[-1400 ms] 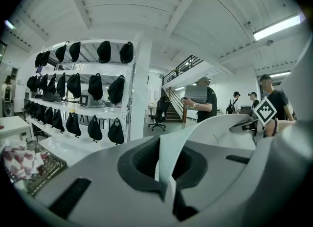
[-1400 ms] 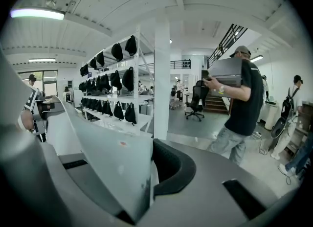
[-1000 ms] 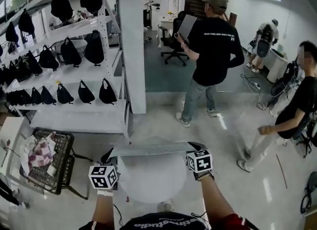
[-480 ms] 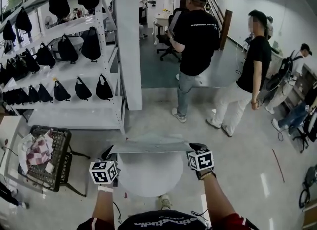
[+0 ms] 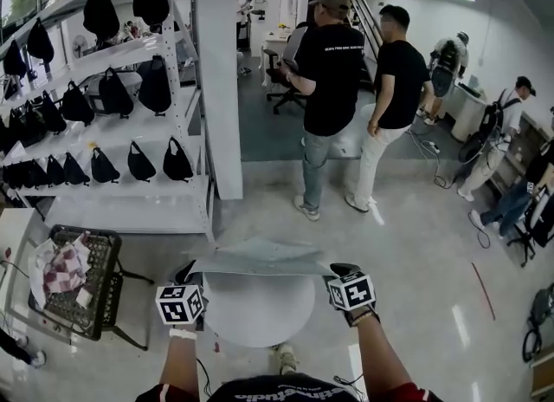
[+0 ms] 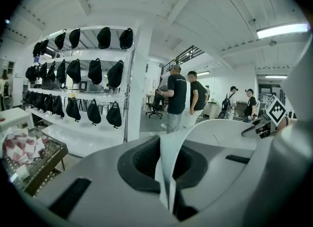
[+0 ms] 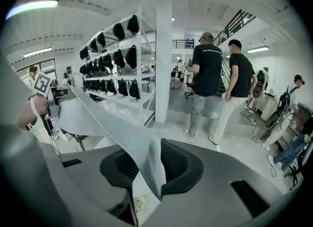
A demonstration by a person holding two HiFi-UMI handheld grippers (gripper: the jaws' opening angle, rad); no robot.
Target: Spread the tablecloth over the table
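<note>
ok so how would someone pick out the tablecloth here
Find the round white table right in front of the person. Above its far edge hangs the tablecloth, a thin pale grey sheet. Unlike the table top, it is stretched between the left gripper and right gripper, each shut on one end.

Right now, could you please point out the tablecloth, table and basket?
tablecloth (image 5: pixel 260 257): head view, middle of sheet
table (image 5: pixel 260 314): head view, bare top
basket (image 5: pixel 104 281): head view, mesh side
</note>
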